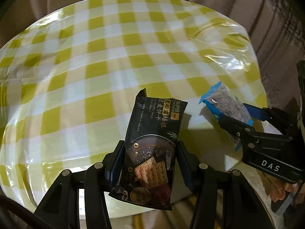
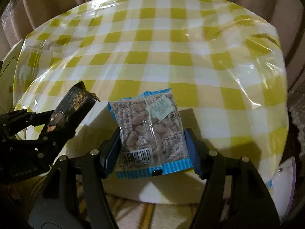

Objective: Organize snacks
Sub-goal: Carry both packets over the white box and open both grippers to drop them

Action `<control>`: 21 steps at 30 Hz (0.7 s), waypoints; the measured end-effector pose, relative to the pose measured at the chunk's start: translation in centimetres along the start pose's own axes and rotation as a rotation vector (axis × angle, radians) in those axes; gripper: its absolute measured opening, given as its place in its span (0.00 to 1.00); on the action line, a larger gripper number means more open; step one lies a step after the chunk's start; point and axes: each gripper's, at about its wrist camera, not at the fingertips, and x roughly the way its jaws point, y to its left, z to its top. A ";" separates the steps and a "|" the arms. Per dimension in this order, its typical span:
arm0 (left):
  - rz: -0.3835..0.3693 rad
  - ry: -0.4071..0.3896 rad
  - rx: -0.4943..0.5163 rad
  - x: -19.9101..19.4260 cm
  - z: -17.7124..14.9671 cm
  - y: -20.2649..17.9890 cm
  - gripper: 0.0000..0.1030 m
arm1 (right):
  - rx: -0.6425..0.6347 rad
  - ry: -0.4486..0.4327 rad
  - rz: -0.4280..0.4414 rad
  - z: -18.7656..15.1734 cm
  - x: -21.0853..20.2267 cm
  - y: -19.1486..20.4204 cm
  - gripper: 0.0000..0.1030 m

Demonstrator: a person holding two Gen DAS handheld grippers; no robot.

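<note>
**While both grippers carry snack packets above a checked table**

As seen from each wrist, the left gripper (image 1: 150, 160) is clamped across the lower half of a dark cracker packet (image 1: 152, 145), its top sticking out over the yellow-and-white tablecloth (image 1: 95, 61). The right gripper (image 2: 152, 148) is clamped on the sides of a clear, blue-edged nut packet (image 2: 150, 129). Both packets look light, crinkly and slippery; the crackers are likely brittle. Gripping across the filled middle, gently, seems safest, since the sealed ends would fold
</note>
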 end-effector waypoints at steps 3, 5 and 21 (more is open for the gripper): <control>-0.021 -0.002 0.023 -0.1 0.3 -1.7 0.52 | 0.030 -0.003 -0.011 -0.8 -0.8 -1.7 0.65; -0.036 -0.004 0.041 -0.1 0.4 -3.0 0.52 | 0.053 -0.004 -0.021 -1.4 -1.3 -2.9 0.65; -0.175 0.024 0.228 0.7 1.1 -14.6 0.52 | 0.256 0.019 -0.187 -8.5 -6.3 -15.3 0.66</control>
